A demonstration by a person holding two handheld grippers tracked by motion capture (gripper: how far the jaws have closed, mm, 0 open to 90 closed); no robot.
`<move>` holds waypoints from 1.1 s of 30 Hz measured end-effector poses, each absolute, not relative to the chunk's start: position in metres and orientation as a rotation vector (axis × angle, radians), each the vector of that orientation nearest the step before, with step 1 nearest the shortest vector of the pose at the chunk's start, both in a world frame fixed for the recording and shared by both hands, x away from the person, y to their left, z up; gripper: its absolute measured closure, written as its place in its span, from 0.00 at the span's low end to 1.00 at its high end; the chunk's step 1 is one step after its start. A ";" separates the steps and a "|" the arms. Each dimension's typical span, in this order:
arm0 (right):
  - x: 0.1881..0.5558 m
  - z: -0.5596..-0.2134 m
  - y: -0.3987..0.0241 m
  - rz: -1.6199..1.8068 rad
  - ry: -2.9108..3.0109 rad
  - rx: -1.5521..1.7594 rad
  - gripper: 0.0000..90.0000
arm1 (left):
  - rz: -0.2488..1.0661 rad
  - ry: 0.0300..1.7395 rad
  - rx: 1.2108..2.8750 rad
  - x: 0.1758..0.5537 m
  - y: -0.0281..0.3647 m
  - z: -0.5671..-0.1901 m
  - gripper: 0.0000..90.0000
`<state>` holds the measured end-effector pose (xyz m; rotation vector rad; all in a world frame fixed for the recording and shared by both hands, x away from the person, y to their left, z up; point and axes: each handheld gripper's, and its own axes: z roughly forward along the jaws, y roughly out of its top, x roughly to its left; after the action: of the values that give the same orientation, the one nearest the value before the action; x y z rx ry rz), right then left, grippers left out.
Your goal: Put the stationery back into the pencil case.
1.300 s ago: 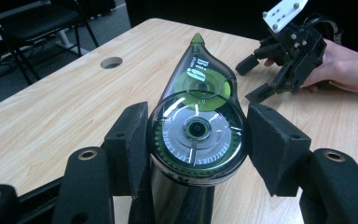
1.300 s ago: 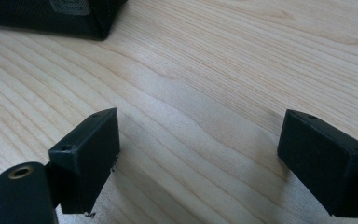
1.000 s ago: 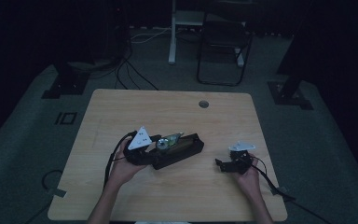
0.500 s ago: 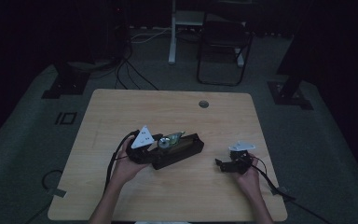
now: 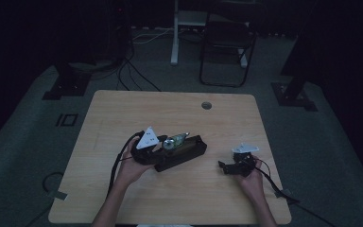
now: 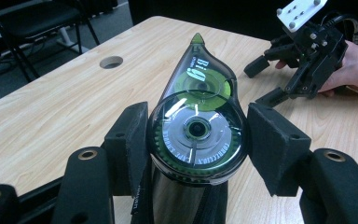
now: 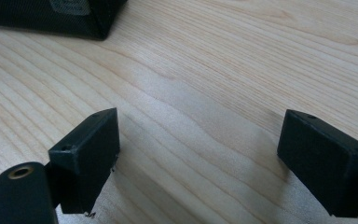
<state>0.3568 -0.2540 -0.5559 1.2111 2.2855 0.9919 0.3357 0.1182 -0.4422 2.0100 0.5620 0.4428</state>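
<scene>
A correction tape dispenser [image 6: 196,126], clear with green and silver wheels inside, sits between the two black pads of my left gripper [image 6: 196,135], which is shut on its round body. The dispenser's pointed tip faces away from me. It is held just above a black zip case [image 5: 184,152] lying mid-table; in the high view the dispenser [image 5: 175,140] pokes out over the case's top. My right gripper [image 5: 224,166] rests low over the bare wood at the right, open, with nothing between its pads [image 7: 86,149]. The left gripper view shows that right gripper [image 6: 261,83] farther off.
The wooden table [image 5: 123,113] has a round cable hole [image 5: 206,105] near its far edge. A corner of the black case [image 7: 74,16] lies ahead of my right gripper. A chair [image 5: 227,47] and stand legs are on the floor beyond the table.
</scene>
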 end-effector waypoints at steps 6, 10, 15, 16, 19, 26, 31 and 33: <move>0.357 -0.556 -0.254 0.992 2.285 1.211 0.14 | 0.437 0.562 2.017 0.338 0.116 -0.444 0.46; 0.357 -0.556 -0.254 0.991 2.285 1.211 0.14 | 0.434 0.562 2.020 0.340 0.114 -0.446 0.46; 0.357 -0.556 -0.254 0.992 2.284 1.212 0.14 | 0.431 0.562 2.028 0.341 0.112 -0.448 0.46; 0.357 -0.556 -0.254 0.992 2.284 1.212 0.14 | 0.430 0.563 2.030 0.342 0.111 -0.449 0.46; 0.357 -0.556 -0.254 0.993 2.284 1.212 0.14 | 0.427 0.564 2.036 0.343 0.109 -0.450 0.46; 0.357 -0.556 -0.254 0.992 2.285 1.211 0.14 | 0.419 0.564 2.048 0.346 0.105 -0.455 0.46; 0.357 -0.556 -0.254 0.992 2.285 1.211 0.14 | 0.416 0.567 2.066 0.349 0.102 -0.459 0.46; 0.357 -0.556 -0.254 0.992 2.285 1.211 0.14 | 0.415 0.571 2.072 0.351 0.100 -0.461 0.46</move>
<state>0.3568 -0.2540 -0.5560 1.2111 2.2850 0.9921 0.3509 0.1001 -0.4609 2.0725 0.5710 0.4149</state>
